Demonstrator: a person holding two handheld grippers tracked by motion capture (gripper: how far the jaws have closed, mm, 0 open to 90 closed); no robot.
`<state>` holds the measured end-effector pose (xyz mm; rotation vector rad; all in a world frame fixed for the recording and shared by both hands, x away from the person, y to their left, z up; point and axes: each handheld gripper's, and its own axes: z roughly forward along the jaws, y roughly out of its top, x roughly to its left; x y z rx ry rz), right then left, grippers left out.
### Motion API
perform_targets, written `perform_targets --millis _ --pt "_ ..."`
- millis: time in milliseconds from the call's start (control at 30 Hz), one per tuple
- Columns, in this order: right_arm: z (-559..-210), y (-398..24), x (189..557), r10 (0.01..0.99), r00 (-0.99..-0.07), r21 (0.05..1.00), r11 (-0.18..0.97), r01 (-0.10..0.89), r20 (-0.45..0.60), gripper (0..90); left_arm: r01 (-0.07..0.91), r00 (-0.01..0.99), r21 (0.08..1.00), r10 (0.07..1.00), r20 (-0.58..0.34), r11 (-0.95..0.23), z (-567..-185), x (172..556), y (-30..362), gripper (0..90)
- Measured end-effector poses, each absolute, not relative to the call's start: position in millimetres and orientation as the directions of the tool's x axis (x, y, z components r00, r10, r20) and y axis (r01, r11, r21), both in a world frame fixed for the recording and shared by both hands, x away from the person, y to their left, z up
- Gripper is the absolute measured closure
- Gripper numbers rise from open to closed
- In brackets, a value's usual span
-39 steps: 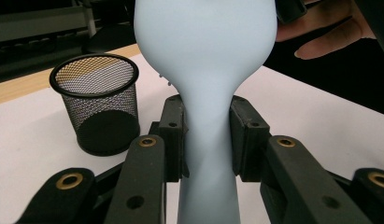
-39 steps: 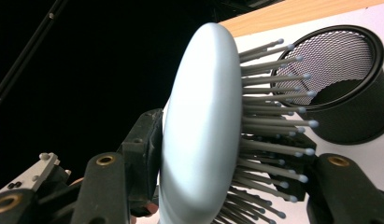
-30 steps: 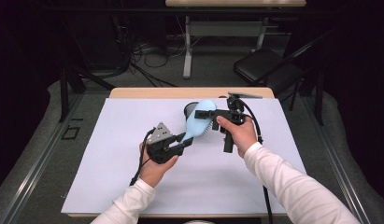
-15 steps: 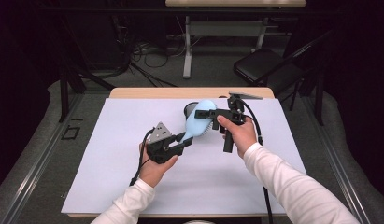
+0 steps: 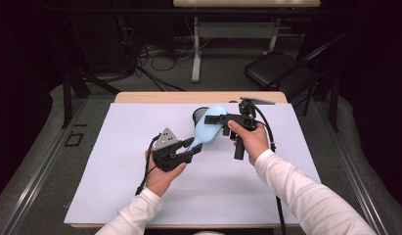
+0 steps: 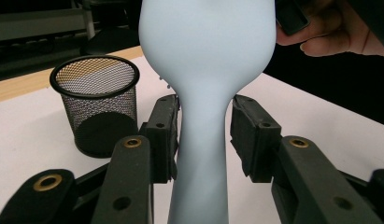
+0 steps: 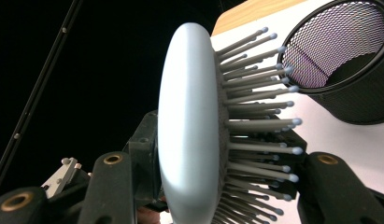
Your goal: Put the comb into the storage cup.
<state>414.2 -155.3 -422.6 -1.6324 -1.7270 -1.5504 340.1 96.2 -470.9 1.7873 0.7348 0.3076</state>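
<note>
A light blue hairbrush (image 5: 208, 129) is held in the air between both grippers, over the white mat. My left gripper (image 5: 191, 149) is shut on its thin handle (image 6: 201, 140), one pad on each side. My right gripper (image 5: 211, 119) is shut on the oval head (image 7: 189, 130), with one jaw against the smooth back and the other against the bristle tips (image 7: 292, 150). A black mesh cup (image 5: 201, 115) stands upright on the mat just behind the brush head, and it is also in the left gripper view (image 6: 96, 107) and the right gripper view (image 7: 348, 60).
A white mat (image 5: 140, 196) covers most of the wooden table (image 5: 189, 97). Cables trail from both grippers toward the person. A dark folding chair (image 5: 281, 68) and a desk frame stand on the floor beyond the far edge.
</note>
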Motion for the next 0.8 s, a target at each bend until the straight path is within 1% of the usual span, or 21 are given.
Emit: perform_targets --millis 367,667,800 --pt "-423.0 -160.5 417.4 0.509 -0.296 0.468 -0.250 0.848 0.808 47.8 0.323 0.762 0.931 0.630 -0.148 -0.171 -471.7 341.5 97.8 51.8" --pt "-423.9 -167.0 420.0 0.523 -0.288 0.471 -0.257 0.844 0.802 47.7 0.320 0.756 0.934 0.637 -0.151 -0.158 -470.6 342.4 100.3 48.6" --pt "-425.0 -168.2 420.4 0.522 -0.285 0.471 -0.266 0.841 0.804 47.7 0.319 0.753 0.938 0.637 -0.165 -0.135 -468.1 342.0 103.2 48.2"
